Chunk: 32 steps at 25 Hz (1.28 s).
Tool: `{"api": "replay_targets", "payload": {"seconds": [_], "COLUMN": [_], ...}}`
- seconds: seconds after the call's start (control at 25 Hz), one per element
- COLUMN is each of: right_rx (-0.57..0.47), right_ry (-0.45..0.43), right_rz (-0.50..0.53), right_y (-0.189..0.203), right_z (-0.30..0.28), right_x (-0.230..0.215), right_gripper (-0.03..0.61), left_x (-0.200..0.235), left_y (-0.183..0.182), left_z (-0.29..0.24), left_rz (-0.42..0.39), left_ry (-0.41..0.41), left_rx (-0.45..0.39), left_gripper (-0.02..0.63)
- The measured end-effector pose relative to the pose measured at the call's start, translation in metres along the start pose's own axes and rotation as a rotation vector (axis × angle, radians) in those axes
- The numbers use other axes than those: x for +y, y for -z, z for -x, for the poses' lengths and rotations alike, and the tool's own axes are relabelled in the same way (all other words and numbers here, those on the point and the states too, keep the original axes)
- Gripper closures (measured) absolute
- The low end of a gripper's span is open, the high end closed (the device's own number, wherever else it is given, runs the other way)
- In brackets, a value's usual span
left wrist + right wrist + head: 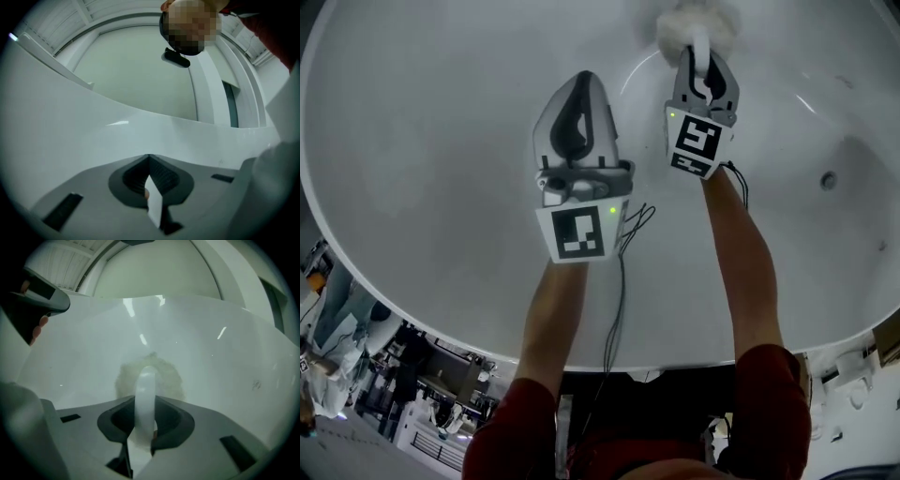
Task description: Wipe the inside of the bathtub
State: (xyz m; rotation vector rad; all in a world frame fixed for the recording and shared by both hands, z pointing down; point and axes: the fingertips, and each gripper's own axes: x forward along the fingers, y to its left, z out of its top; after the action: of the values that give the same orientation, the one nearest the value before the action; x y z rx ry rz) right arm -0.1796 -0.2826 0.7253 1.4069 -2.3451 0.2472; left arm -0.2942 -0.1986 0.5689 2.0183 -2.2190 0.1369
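The white bathtub (pixel 422 141) was seen to fill most of the head view, with its rim curving along the lower edge of the frame.

The right gripper (pixel 701 64) was found at the upper centre of that view, just right of the middle. Its jaws were clamped on the white handle (pixel 700 47) of a fluffy white scrubbing pad (pixel 698 21). The pad was placed at the very top of the frame, against the tub's inner surface. In the right gripper view the same handle (pixel 145 390) was observed standing upright between the jaws, with the pad (pixel 172 377) spread behind it on the tub wall (pixel 225 362).

The left gripper (pixel 579 82) was recorded just left of the right one, over the tub's interior. In the left gripper view its jaws (pixel 149 157) were seen brought together at the tips, with no object of the scene held.

A round fitting (pixel 829 180) was noted in the tub wall at the right of the head view. A thin black cable (pixel 623 272) was seen hanging below the left gripper.
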Motion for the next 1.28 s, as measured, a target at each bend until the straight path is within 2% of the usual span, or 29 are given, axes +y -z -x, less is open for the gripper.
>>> {"api": "replay_targets", "payload": {"seconds": [0.28,0.44,0.64,0.8,0.92,1.12,1.28], "right_rx": [0.105,0.105,0.088,0.098,0.1,0.109,0.121], "right_ry": [-0.039,-0.055,-0.098,-0.093,-0.053,-0.013,0.01], "right_rz": [-0.011,-0.021,0.033,0.061,0.052,0.074,0.078], "right_y": [0.046,0.05,0.053,0.04,0.047,0.079,0.094], "right_z": [-0.027,-0.044,-0.046,-0.073,-0.077,-0.035,-0.004], "right_x": [0.019,0.025,0.031,0.044,0.016,-0.071,-0.113], "right_gripper": [0.486,0.486,0.486,0.486,0.486,0.486,0.486], "left_x": [-0.005,-0.006,-0.018,0.003,-0.009,-0.093,-0.141], "left_y": [0.019,0.026,0.032,0.027,0.037,0.051,0.048], "left_z": [-0.002,-0.001,-0.004,-0.022,-0.021,-0.005,0.002], "left_rz": [0.009,-0.001,-0.036,-0.074,-0.118,-0.104,-0.103], "left_ry": [0.015,0.028,0.066,0.089,0.11,0.129,0.162], "left_rx": [0.038,0.057,0.081,0.089,0.096,0.097,0.085], "left_gripper": [0.598,0.598,0.598,0.598,0.598,0.598,0.598]}}
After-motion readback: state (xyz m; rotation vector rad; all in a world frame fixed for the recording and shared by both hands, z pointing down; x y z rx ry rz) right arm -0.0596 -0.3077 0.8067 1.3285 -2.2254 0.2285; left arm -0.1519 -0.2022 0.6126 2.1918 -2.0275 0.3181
